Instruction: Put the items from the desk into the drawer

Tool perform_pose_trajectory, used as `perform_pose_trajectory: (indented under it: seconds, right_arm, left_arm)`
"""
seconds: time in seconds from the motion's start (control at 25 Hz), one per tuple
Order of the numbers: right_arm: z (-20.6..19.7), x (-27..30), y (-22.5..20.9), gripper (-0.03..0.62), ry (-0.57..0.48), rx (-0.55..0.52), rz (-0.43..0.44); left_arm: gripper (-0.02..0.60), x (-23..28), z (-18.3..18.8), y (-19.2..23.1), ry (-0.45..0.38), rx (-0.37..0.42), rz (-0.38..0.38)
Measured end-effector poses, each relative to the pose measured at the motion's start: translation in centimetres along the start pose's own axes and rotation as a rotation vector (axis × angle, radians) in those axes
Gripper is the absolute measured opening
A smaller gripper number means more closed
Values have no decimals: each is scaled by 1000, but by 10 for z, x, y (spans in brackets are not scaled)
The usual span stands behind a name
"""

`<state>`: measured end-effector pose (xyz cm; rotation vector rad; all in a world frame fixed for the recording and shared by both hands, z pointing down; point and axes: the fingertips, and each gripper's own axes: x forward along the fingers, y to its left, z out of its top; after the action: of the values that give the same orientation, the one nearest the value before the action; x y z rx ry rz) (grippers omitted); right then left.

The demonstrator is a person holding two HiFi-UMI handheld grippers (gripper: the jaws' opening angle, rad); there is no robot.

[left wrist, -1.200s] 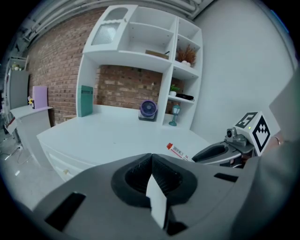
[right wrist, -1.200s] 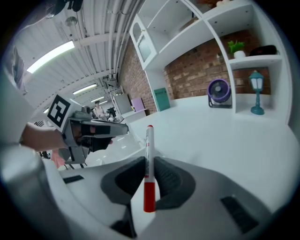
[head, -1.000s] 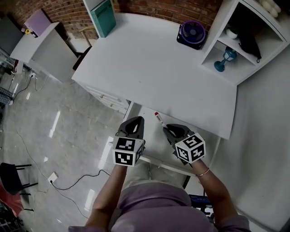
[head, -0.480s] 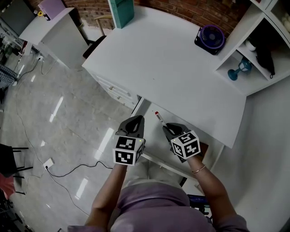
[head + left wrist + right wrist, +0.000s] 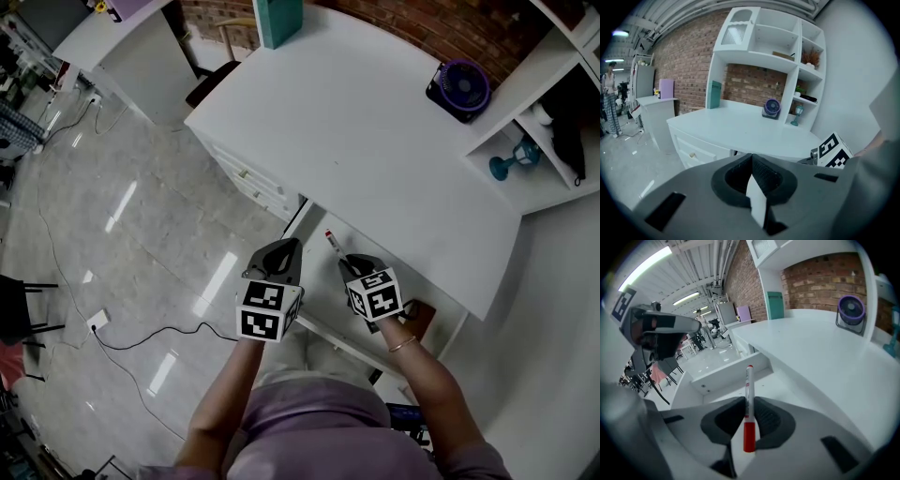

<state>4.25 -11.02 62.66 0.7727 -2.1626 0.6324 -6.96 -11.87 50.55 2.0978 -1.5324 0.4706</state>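
**First speaker:** What is seen around the work area?

**Second speaker:** A white desk (image 5: 375, 141) is viewed from above. A purple fan (image 5: 457, 89) and a teal box (image 5: 278, 17) are set at its far edge. A blue goblet (image 5: 512, 163) is kept on a side shelf (image 5: 539, 192). Below the desk's near edge, a drawer (image 5: 317, 286) is pulled open.

**First speaker:** Where is the marker?

**Second speaker:** A white marker (image 5: 749, 380) with a red cap is clamped between the jaws of the right gripper (image 5: 347, 265). Its far end is pointed out over the open drawer. Whether the drawer floor is touched cannot be told. The left gripper (image 5: 286, 251) is held just beside it, over the drawer's left side, with its jaws closed together on nothing.
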Motion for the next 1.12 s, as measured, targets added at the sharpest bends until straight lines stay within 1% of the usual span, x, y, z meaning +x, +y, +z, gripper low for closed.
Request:
perform_pose_trajectory:
  seconds: [0.64,0.84,1.12]
  right_arm:
    - [-15,57,-12,69,171,-76,-87]
    - [-16,67,-15,69,196,-100,-110]
    - [-19,77,-20,69,229,-106,-123]
  left_arm:
    - [-2,8,-4,31,16,-45,22]
    - [-2,9,-8,41,23,-62,29]
    - [0,12,-11,50,33,-80,33]
